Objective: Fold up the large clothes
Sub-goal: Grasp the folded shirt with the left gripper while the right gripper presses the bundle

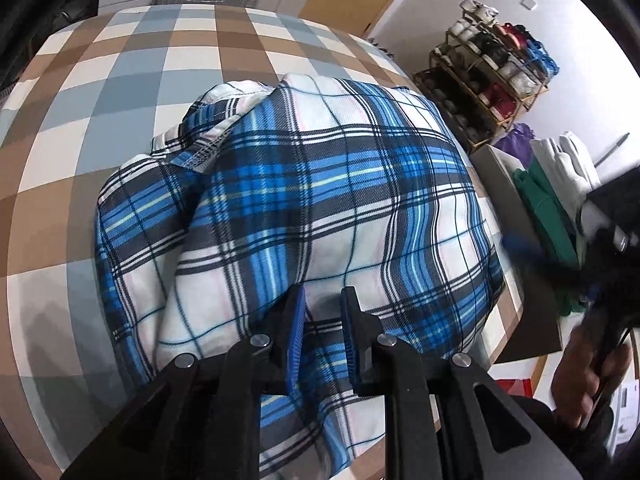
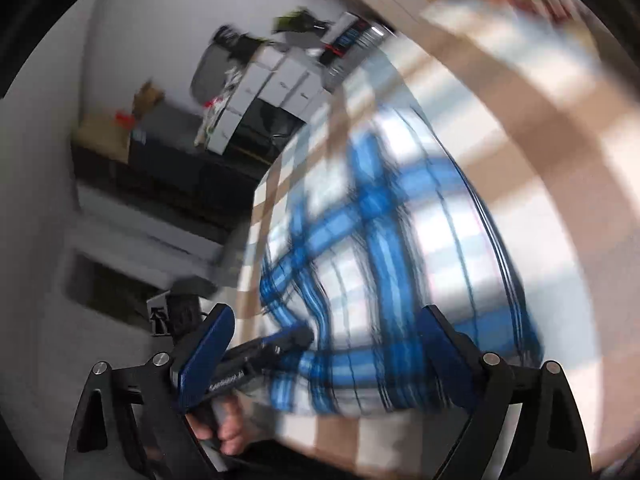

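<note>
White walls [image 1: 440, 12] fill the upper right of the left wrist view, with a loaded shoe rack [image 1: 484, 80] against them. Checked brown, blue and white tabletop [image 1: 120, 80] spreads left; white drawers [image 2: 276, 80] sit blurred upper centre in the right wrist view.

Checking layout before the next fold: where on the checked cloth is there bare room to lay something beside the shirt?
Bare checked cloth shows left of the plaid shirt and beyond its collar toward the far edge. The right side is tight: the shirt reaches almost to the table edge, where folded clothes and a shoe rack crowd in.
</note>
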Tool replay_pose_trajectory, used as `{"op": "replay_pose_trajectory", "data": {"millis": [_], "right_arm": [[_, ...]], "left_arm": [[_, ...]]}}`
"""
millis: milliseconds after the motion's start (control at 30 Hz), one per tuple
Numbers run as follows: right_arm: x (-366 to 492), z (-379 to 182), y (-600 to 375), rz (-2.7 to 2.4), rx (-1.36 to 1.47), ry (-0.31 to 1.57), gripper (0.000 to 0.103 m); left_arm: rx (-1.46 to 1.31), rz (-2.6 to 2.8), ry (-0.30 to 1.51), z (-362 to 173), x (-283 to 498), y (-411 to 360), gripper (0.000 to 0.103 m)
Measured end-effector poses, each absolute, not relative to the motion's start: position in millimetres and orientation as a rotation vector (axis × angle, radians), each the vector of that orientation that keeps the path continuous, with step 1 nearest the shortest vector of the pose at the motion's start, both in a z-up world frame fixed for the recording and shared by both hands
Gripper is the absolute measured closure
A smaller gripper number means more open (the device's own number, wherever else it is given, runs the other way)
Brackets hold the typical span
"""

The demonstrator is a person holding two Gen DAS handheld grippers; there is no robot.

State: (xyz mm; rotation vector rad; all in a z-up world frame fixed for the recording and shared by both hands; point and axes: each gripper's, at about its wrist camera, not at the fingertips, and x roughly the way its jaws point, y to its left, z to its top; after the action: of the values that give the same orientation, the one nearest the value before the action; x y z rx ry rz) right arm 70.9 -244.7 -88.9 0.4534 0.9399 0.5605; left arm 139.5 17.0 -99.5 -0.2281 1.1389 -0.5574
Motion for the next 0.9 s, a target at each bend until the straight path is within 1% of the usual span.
{"op": "replay_pose_trajectory", "data": {"millis": [33, 67, 133, 167, 200, 267, 333, 433, 500, 533, 567, 633, 733, 800, 867, 900], "right_arm": [[77.2, -78.2, -227.8, 0.528, 0.328, 0.952, 0.009], [85.8, -70.7, -208.4, 0.505, 0.213, 0.971, 0.012], [108.3, -66.2, -172.0, 0.494, 0.05, 1.024, 0.025], [122.1, -69.2, -153.3, 0.466, -0.037, 1.063, 0.036], [131.3, -73.5, -143.1, 0.445, -0.09, 1.089, 0.041], [157.1, -100.2, -115.2, 0.368, -0.235, 1.198, 0.045], [160.5, -129.1, -108.8, 0.337, -0.328, 1.238, 0.045], [167.9, -137.5, -108.1, 0.319, -0.327, 1.239, 0.044], [168.5, -129.6, -115.3, 0.326, -0.278, 1.249, 0.044], [163.7, -119.3, -122.4, 0.356, -0.247, 1.231, 0.045], [155.0, -105.8, -132.5, 0.389, -0.213, 1.197, 0.048], [140.2, -85.6, -142.9, 0.411, -0.184, 1.174, 0.049], [114.2, -75.9, -151.2, 0.467, -0.221, 1.233, 0.048], [100.7, -86.5, -155.4, 0.501, -0.259, 1.301, 0.048], [93.4, -112.9, -155.2, 0.473, -0.355, 1.363, 0.049], [95.6, -123.7, -155.3, 0.465, -0.358, 1.375, 0.048]], "left_arm": [[-0.232, -0.556, 1.145, -99.3, 140.5, 19.4, 0.089], [-0.228, -0.547, 1.149, -98.3, 140.9, 23.3, 0.089], [-0.229, -0.554, 1.154, -99.2, 142.5, 28.6, 0.089], [-0.231, -0.562, 1.155, -95.0, 132.3, 28.6, 0.089], [-0.237, -0.566, 1.158, -95.4, 132.4, 30.1, 0.089], [-0.24, -0.575, 1.16, -94.5, 125.8, 31.1, 0.089], [-0.25, -0.571, 1.158, -96.3, 125.8, 33.5, 0.089], [-0.255, -0.564, 1.157, -94.7, 127.7, 34.4, 0.089], [-0.279, -0.562, 1.171, -94.7, 128.8, 36.7, 0.089], [-0.29, -0.56, 1.176, -95.1, 128.7, 37.5, 0.089], [-0.298, -0.557, 1.18, -95.1, 127.6, 38.3, 0.089], [-0.284, -0.549, 1.177, -93.9, 125.0, 37.2, 0.089], [-0.22, -0.536, 1.16, -91.6, 119.3, 31.8, 0.089], [-0.21, -0.526, 1.158, -92.3, 119.0, 30.0, 0.089], [-0.213, -0.517, 1.159, -92.8, 120.3, 29.1, 0.089], [-0.216, -0.512, 1.162, -93.2, 120.7, 28.9, 0.089]]}}
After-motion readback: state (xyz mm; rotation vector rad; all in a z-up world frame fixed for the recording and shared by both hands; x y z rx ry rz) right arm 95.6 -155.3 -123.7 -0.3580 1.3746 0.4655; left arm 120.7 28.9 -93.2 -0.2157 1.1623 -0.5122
